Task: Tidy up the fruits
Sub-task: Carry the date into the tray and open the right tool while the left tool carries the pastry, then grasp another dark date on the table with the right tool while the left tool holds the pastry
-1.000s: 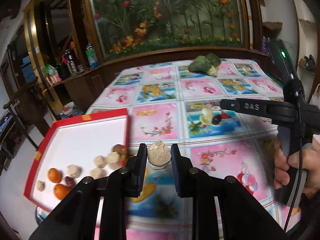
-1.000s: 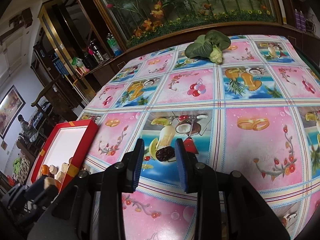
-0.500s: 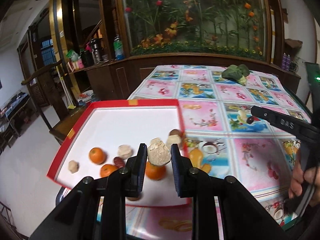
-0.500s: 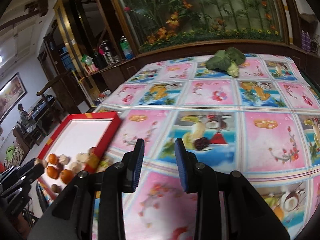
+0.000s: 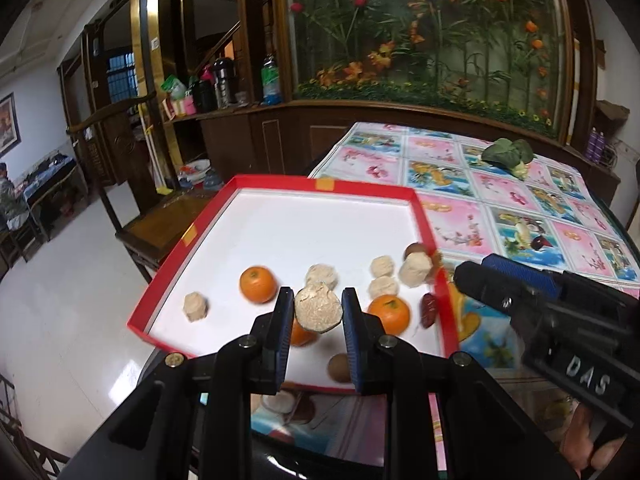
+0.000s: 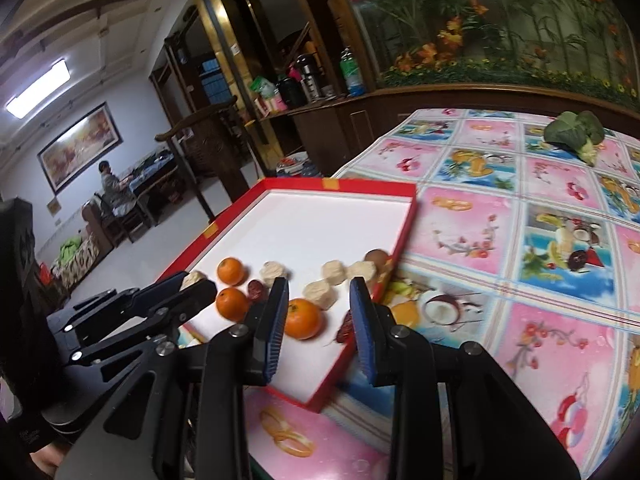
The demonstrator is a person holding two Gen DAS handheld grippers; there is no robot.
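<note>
A red-rimmed white tray [image 5: 320, 184] sits at the table's left edge and also shows in the right wrist view [image 6: 340, 190]. It holds oranges [image 5: 258, 283], several beige fruit pieces [image 5: 322, 275], red dates [image 5: 428, 316] and a brown fruit [image 5: 339, 367]. My left gripper [image 5: 318, 312] is shut on a beige fruit piece [image 5: 318, 309] and holds it above the tray's near part. My right gripper [image 6: 320, 316] is open and empty over the tray's near right corner, above an orange [image 6: 302, 318]. A dark date [image 6: 577, 260] lies on the tablecloth to the right.
The table carries a pink and blue fruit-print cloth [image 6: 500, 240]. A leafy green vegetable [image 6: 576, 132] lies at its far end. A wooden cabinet with bottles [image 5: 224, 88] and a floral wall panel stand behind. Floor and a wooden chair lie left of the table.
Both grippers have moved left toward the tray. The left gripper kept the beige piece and now holds it over the tray; the right gripper now hovers over the tray's corner.
</note>
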